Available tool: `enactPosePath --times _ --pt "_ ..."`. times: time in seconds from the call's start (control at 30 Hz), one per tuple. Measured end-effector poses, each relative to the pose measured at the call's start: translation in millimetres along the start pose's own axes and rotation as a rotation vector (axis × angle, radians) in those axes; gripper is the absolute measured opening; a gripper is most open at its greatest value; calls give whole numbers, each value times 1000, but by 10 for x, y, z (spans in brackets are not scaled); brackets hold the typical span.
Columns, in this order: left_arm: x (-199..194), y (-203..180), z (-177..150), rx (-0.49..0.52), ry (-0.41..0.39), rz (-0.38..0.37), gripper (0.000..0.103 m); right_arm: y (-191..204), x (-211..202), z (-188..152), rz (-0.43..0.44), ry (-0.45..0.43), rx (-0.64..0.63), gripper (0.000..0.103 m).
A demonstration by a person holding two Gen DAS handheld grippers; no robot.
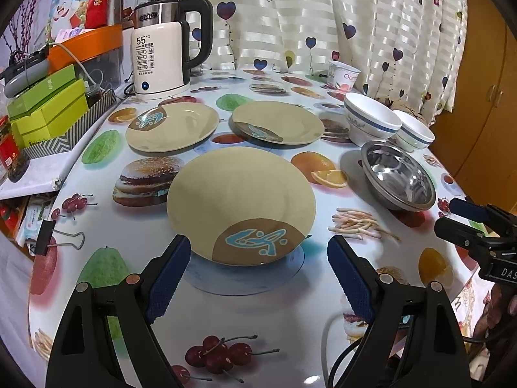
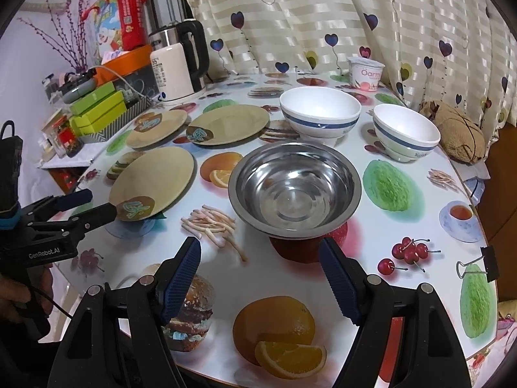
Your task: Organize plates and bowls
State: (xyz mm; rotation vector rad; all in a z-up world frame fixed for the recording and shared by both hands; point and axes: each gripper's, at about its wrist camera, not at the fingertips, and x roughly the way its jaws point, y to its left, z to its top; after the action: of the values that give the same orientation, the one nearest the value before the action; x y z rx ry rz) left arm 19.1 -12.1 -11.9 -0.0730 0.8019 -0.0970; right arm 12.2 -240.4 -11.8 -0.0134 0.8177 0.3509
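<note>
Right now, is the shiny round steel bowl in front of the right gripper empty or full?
Empty. The shiny round steel bowl stands upright on the table, and its bare polished bottom shows only reflections, nothing inside.

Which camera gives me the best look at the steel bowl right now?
The right wrist view: the steel bowl sits centred just ahead of the open right hand-held gripper, rim and inside fully visible. The left wrist view shows it smaller, off to the right, stretched near the edge.

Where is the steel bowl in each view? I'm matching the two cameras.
Left wrist: steel bowl at right of middle, beside the white bowls.
Right wrist: steel bowl at centre, just ahead of the open right gripper.
Shared landmark: the kettle at upper left.
</note>
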Motion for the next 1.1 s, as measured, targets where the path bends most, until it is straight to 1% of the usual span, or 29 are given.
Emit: enactPosePath --times 0.37,0.83,1.1 --pt "-1 -8 -5 2 -2 1 87 9 2 -12 -1 1 2 77" --pt "15 53 -5 -24 -7 -13 87 15 0 -12 7 -5 4 77" --pt "-4 168 54 -47 -26 -38 87 111 0 103 26 -19 -19 76"
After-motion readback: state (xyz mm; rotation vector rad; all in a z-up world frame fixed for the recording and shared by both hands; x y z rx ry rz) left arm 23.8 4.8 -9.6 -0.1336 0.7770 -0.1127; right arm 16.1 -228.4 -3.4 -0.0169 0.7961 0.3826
